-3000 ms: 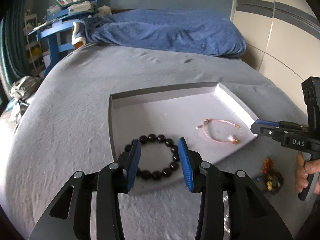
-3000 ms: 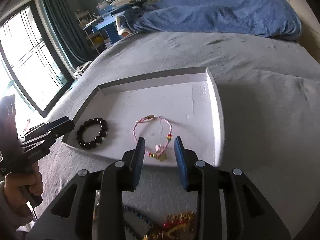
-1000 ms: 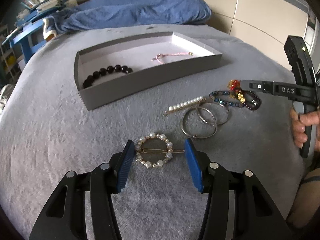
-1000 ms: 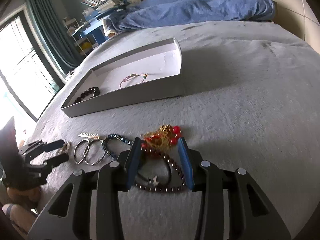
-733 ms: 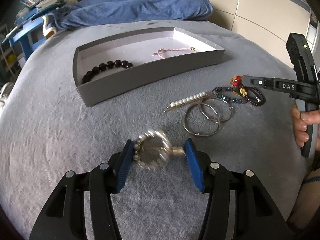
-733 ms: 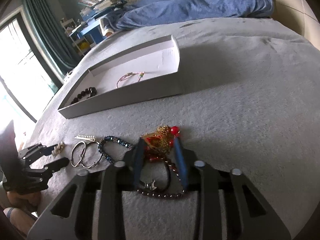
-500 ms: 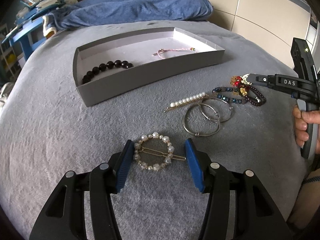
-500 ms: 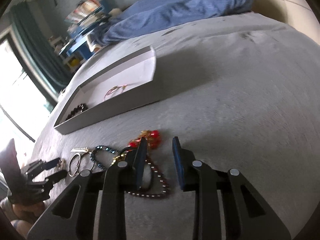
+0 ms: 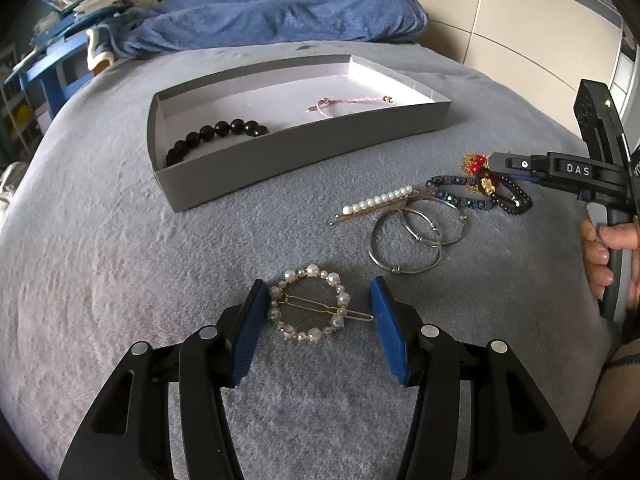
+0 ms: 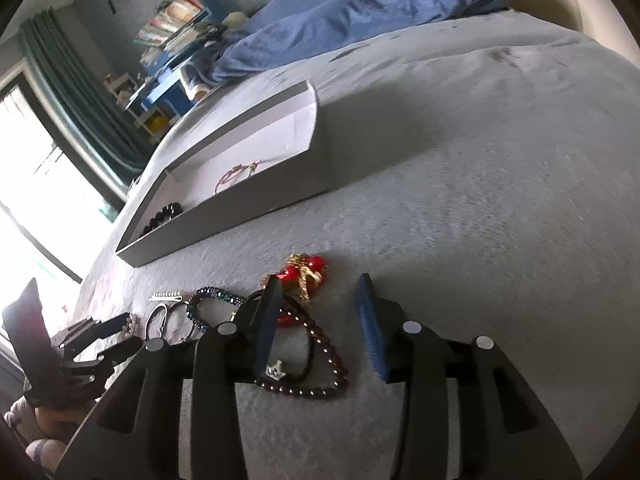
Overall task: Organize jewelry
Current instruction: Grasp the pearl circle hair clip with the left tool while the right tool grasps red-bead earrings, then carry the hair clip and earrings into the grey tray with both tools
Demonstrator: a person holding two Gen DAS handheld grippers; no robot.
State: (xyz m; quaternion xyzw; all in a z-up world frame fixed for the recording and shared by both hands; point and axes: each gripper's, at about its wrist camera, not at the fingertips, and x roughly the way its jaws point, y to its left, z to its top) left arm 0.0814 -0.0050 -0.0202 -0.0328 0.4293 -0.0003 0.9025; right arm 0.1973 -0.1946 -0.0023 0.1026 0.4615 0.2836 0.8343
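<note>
A grey tray (image 9: 280,160) on the bed holds a black bead bracelet (image 9: 218,134) and a pink cord bracelet (image 9: 348,102). My left gripper (image 9: 316,312) is open, its pads either side of a round pearl hair clip (image 9: 310,308) lying on the blanket. My right gripper (image 10: 318,320) is open over a dark red bead bracelet (image 10: 320,364), just behind a red and gold ornament (image 10: 304,272). It also shows in the left wrist view (image 9: 504,164), tips at the ornament (image 9: 478,168). The tray also shows in the right wrist view (image 10: 248,200).
Loose on the blanket lie a pearl bar clip (image 9: 376,202), silver bangles (image 9: 416,232) and a blue bead bracelet (image 9: 456,192). A blue duvet (image 9: 272,12) lies behind the tray. A window and curtain (image 10: 60,140) are to the left in the right wrist view.
Both grippers came back from the tray to the loose jewelry. The left one nudged the pearl clip, which settled flat again. The right gripper tilted, shifted right of the ornament and opened wider.
</note>
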